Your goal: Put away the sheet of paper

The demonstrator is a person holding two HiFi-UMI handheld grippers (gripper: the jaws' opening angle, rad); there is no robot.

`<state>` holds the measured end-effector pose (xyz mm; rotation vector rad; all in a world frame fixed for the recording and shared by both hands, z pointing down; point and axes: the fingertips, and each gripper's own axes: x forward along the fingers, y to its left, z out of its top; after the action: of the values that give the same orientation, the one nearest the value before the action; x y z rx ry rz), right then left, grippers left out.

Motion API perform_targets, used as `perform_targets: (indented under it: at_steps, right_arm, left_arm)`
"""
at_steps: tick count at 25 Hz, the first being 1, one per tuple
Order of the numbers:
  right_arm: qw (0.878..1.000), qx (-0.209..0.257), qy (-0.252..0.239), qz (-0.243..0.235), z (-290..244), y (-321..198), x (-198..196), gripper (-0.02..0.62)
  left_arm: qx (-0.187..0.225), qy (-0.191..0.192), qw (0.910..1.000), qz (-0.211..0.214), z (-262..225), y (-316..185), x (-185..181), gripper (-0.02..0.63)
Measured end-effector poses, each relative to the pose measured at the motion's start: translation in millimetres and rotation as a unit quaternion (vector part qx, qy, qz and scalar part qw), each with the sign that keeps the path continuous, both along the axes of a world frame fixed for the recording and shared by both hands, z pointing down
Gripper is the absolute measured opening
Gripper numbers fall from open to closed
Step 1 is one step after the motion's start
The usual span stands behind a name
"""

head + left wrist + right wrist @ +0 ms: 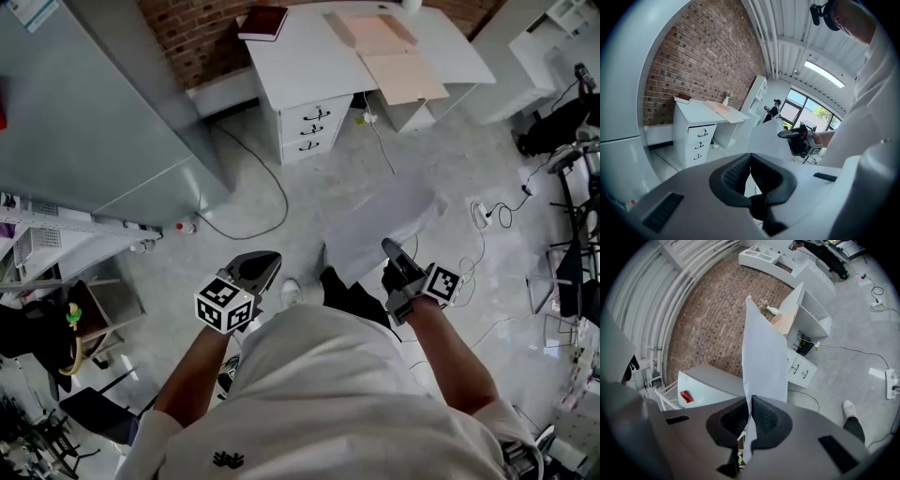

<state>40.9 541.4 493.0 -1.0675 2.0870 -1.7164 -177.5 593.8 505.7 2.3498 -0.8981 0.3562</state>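
Observation:
The sheet of paper (380, 225) is a large pale sheet held out over the floor in front of me. My right gripper (391, 247) is shut on its near edge. In the right gripper view the sheet (761, 357) rises from between the closed pads of that gripper (750, 405). My left gripper (266, 260) hangs to the left, apart from the sheet. Its pads meet with nothing between them (750, 160). The left gripper view shows the right gripper (787, 134) and the sheet (764, 138) off to its right.
A white desk (309, 56) with drawers (314, 127) stands ahead against a brick wall. On it lie a tan folder (394, 56) and a dark red book (262, 21). A grey cabinet (84, 112) is at left. Cables (253, 178) and a power strip (483, 214) lie on the floor.

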Motion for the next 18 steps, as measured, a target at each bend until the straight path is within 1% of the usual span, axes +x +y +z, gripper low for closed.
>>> perform_targets:
  at_steps: [3,6,9,12,15,18]
  right_arm:
    - [1.000,0.006,0.005,0.009,1.9,-23.4,13.8,0.028]
    - [1.000,0.015,-0.009,0.015,1.1,-57.5,24.7,0.028]
    - [0.999,0.026,-0.023,0.021,-4.8,-101.1,40.8,0.028]
    - [0.998,0.035,-0.048,0.034,-15.3,-154.0,56.2,0.028]
    - [0.997,0.039,-0.057,0.041,-22.2,-196.9,79.1,0.028]
    - [0.996,0.055,-0.061,0.043,-25.1,-231.3,98.5,0.028]
  left_arm:
    - [0.011,0.003,0.9997,0.020,-4.7,-32.0,20.9,0.023]
    - [0.021,0.002,0.9993,0.031,-14.1,-71.3,42.1,0.023]
    - [0.028,0.002,0.9988,0.040,-29.3,-110.7,64.8,0.023]
    - [0.036,-0.014,0.9976,0.057,-41.0,-160.5,83.6,0.023]
    - [0.037,-0.020,0.9974,0.058,-48.9,-202.9,106.2,0.023]
    - [0.044,-0.020,0.9970,0.060,-49.9,-234.3,126.7,0.023]
